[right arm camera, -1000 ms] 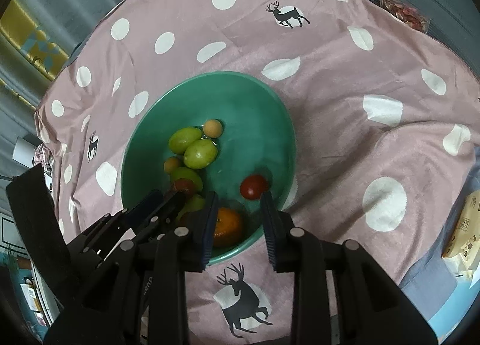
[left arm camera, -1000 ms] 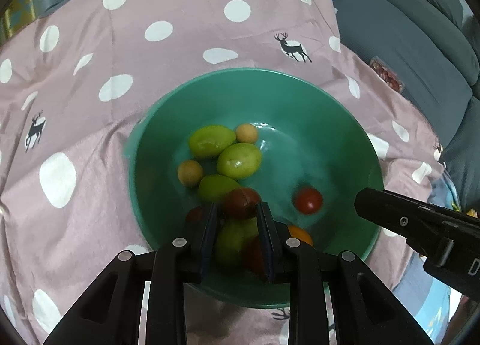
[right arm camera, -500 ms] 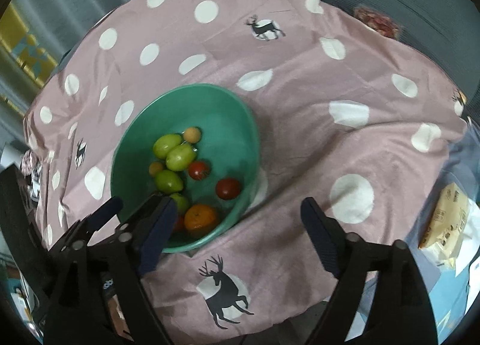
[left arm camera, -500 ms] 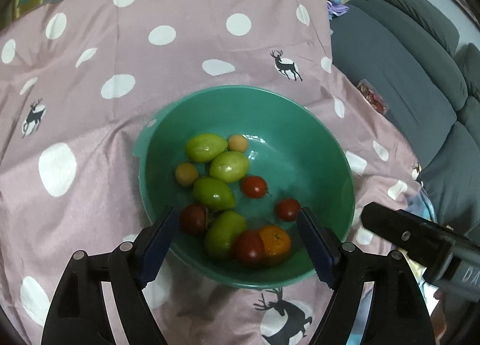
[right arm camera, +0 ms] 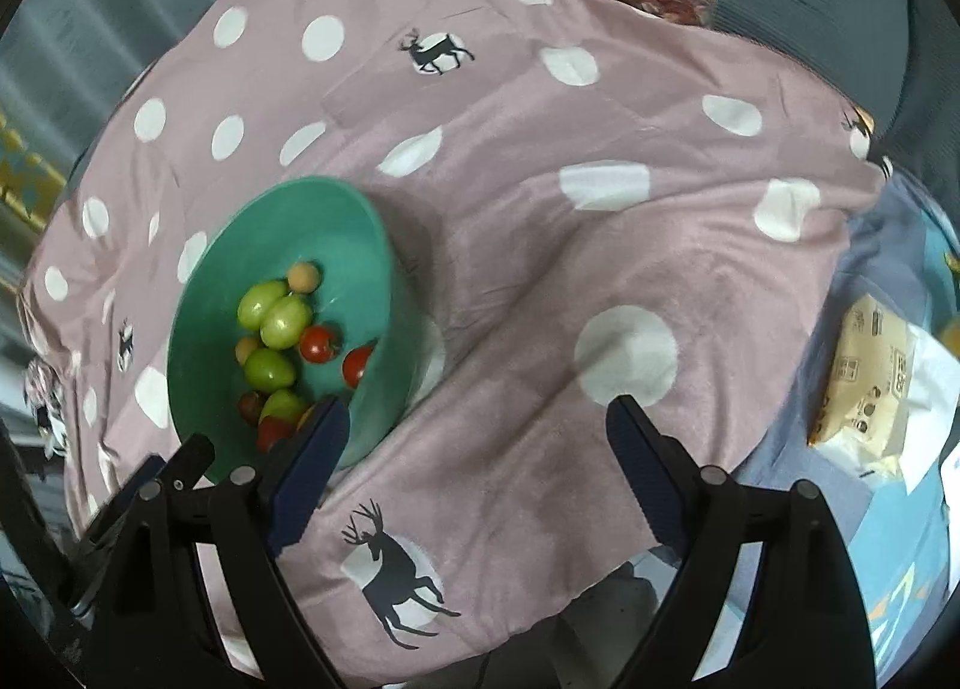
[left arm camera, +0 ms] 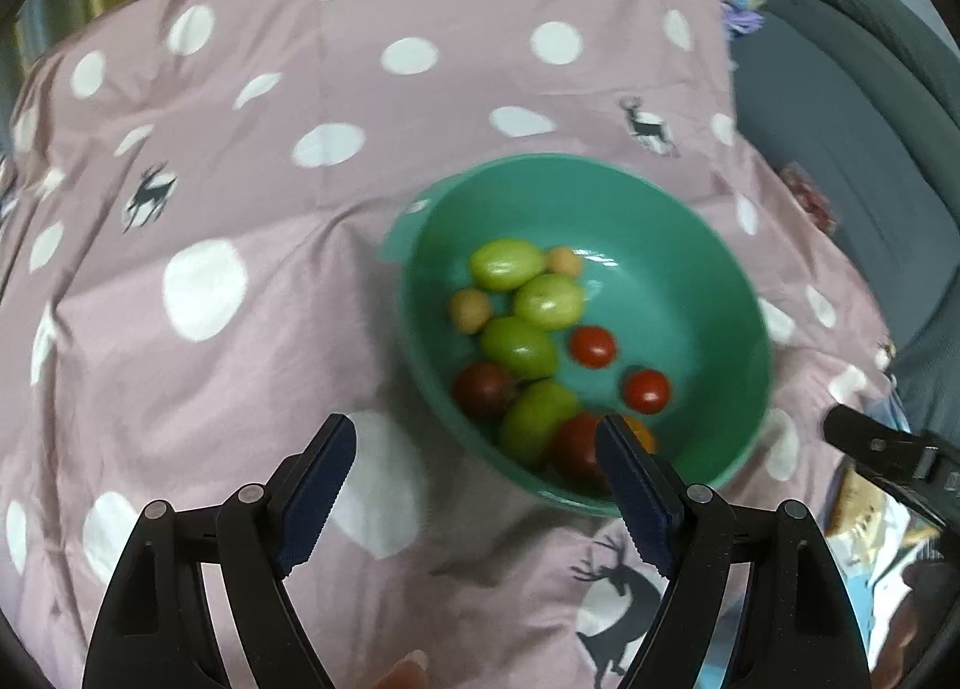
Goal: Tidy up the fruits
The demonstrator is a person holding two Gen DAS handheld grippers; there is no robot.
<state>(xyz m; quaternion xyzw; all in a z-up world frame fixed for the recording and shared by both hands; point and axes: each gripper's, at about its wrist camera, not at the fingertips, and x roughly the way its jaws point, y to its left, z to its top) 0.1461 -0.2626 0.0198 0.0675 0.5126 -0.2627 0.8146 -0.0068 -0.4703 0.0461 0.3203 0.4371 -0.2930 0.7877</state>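
Both sets of jaws wide open and empty, left gripper (left arm camera: pixel 474 449) and right gripper (right arm camera: pixel 480 425) hanging above the table, fruits (left arm camera: pixel 540 341) gathered ahead in the bowl (left arm camera: pixel 708 281), seemingly sorted already.

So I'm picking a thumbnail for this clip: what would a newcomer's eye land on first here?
The teal bowl of mixed fruit stands out first, sitting on the pink polka-dot cloth with deer prints. Inside it, green fruits cluster on the bowl's left side and red tomatoes lie beside them. Both the left hand-held gripper and the right hand-held gripper hang open and empty in the foreground.
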